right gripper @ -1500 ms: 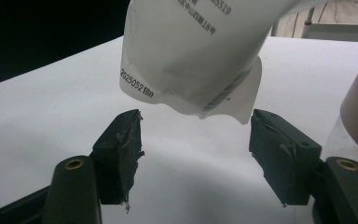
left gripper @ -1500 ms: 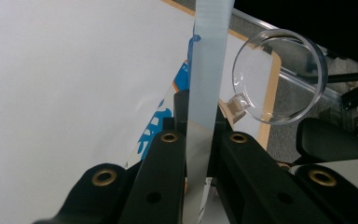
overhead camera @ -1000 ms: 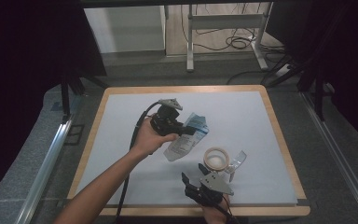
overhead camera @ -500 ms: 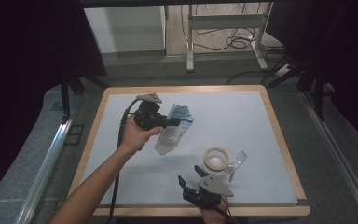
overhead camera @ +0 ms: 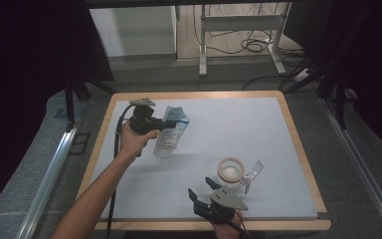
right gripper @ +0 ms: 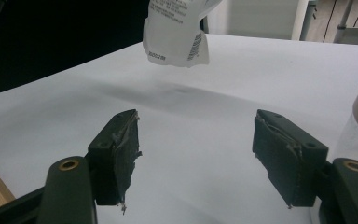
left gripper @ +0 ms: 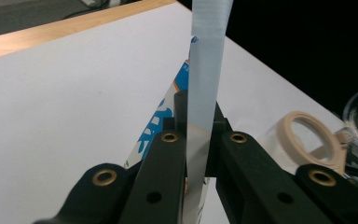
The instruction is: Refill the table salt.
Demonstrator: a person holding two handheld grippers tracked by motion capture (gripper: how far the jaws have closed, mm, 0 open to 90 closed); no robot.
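**Pouch up in the left jaws, right jaws wide and empty**

White tabletop (overhead camera: 258, 129) with a wooden rim, spread across the middle of the high view. Above its left part, a blue-and-white plastic pouch (overhead camera: 169, 134), lifted clear of the surface and hanging tilted, top edge clamped. Pinched tight on that edge: left gripper (overhead camera: 171, 123), jaws closed flat on the thin film, seen edge-on in the left gripper view as a pale strip (left gripper: 205, 84) rising between the black jaws. Near the front edge, right gripper (overhead camera: 201, 186), jaws standing wide with nothing between the pads (right gripper: 121, 144), bare tabletop beyond them. Just beside it, a beige tape ring (overhead camera: 230, 169), touching a small clear plastic piece (overhead camera: 252, 172).
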